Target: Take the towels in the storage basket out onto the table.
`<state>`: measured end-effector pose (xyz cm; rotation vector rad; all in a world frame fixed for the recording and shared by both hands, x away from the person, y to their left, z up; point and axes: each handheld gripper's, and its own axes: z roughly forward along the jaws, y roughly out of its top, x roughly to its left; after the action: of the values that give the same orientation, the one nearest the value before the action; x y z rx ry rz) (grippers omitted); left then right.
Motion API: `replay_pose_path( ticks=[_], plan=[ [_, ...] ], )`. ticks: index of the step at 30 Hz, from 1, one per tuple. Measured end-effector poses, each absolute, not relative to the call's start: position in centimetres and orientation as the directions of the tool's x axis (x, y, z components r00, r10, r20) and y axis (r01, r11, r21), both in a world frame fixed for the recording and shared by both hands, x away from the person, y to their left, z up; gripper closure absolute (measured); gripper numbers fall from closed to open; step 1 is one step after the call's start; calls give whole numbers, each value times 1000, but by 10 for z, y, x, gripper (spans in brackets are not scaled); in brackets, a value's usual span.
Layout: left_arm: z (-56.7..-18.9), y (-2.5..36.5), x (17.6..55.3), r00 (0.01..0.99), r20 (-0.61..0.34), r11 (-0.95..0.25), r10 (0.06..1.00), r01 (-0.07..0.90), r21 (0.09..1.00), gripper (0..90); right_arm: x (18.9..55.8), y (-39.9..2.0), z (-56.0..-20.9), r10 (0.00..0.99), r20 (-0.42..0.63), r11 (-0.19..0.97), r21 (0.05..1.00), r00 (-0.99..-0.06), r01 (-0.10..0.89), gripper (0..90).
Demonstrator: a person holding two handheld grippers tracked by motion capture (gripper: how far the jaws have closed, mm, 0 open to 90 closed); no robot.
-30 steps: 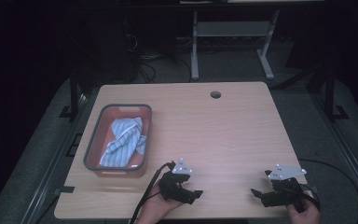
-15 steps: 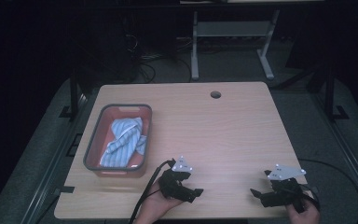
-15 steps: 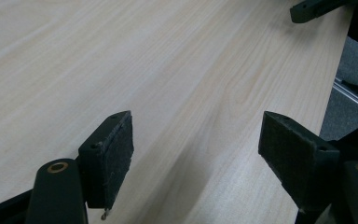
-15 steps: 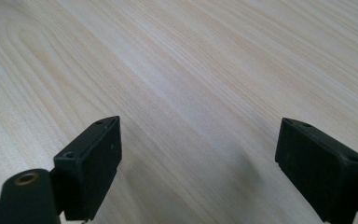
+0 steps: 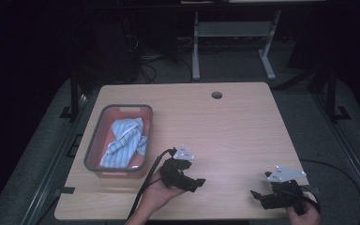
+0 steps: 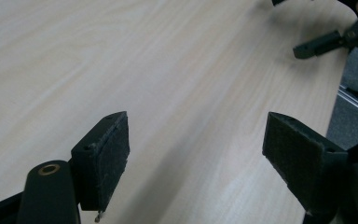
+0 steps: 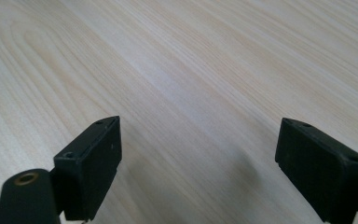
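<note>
While both grippers lie low, their jaws gape, seemingly empty.

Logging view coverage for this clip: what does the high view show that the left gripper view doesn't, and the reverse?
High view alone: the red bin holding a striped blue cloth, the person's hands, and the floor beyond the table. Left gripper view alone: the left gripper seen close, its jaws spread wide with nothing between them. Both: the wooden table and the right gripper near the table's edge.

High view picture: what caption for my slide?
Two open grippers, left and right, rest near a red bin holding striped cloth.
</note>
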<state>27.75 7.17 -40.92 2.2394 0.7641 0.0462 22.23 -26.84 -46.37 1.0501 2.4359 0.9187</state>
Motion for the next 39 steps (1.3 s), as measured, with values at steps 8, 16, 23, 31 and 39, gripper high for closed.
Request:
replay_pose_path(
  ticks=[8,16,23,31,39],
  plan=[
    [-393,76,301,779,-200,-507,594,556,658,217,221,-268,-463,741,-54,521,674,-669,524,139],
    [-375,78,312,766,-183,-511,616,565,648,207,221,-269,-463,747,-49,512,679,-663,526,139],
    [-365,82,319,763,-186,-506,619,569,648,208,221,-269,-463,746,-55,513,682,-664,521,139],
    [-362,85,324,758,-183,-517,626,579,631,207,222,-269,-464,750,-43,505,681,-660,530,139],
    [-356,92,331,750,-186,-509,635,587,629,206,223,-275,-464,760,-41,494,685,-649,535,139]
  ],
)
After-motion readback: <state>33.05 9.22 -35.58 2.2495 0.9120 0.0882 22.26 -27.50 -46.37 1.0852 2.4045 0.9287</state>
